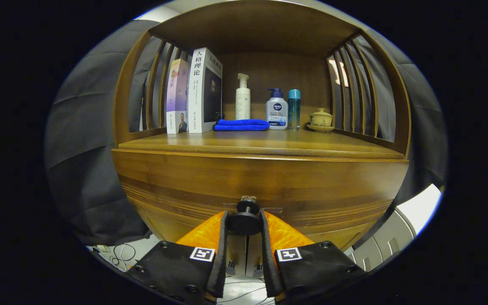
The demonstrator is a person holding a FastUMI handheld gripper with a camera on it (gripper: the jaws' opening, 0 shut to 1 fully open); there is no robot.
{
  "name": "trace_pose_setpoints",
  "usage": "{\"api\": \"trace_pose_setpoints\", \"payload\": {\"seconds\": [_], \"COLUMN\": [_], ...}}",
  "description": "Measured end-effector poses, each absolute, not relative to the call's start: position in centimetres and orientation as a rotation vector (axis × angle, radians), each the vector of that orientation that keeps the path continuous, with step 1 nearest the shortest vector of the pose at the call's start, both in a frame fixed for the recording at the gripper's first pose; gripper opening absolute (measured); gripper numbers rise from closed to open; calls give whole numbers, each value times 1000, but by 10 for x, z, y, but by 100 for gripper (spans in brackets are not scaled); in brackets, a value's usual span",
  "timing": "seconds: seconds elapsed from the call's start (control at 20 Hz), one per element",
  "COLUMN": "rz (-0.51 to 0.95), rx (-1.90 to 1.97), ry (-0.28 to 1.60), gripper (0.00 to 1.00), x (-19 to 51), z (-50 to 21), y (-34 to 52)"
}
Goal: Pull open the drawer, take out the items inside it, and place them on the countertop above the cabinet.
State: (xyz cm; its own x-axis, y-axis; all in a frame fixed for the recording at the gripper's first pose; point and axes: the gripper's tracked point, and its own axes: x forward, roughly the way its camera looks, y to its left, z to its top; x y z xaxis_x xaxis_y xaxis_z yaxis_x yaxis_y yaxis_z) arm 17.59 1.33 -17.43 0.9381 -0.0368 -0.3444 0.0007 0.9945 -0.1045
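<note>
A wooden cabinet stands right in front of me, and its drawer front [261,182] is shut flush with the frame. A round dark knob [246,220] juts out from the drawer's lower middle. My gripper [245,221] is shut on that knob, with one finger pressing on each side of it. Above the drawer lies the countertop [265,144], a wooden shelf under an arched top. The inside of the drawer is hidden.
At the back of the countertop stand two books [193,93], a folded blue cloth [242,125], a white pump bottle [242,99], a white-and-blue pump bottle [276,110], a slim teal bottle [294,109] and a small lidded cup on a saucer [320,119]. Cables [121,254] lie on the floor below left.
</note>
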Motion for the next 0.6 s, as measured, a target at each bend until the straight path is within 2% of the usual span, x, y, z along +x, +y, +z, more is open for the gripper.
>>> {"api": "trace_pose_setpoints", "payload": {"seconds": [0.6], "rz": [24], "rx": [-126], "ry": [340], "gripper": [39], "x": [114], "z": [-171], "y": [19]}}
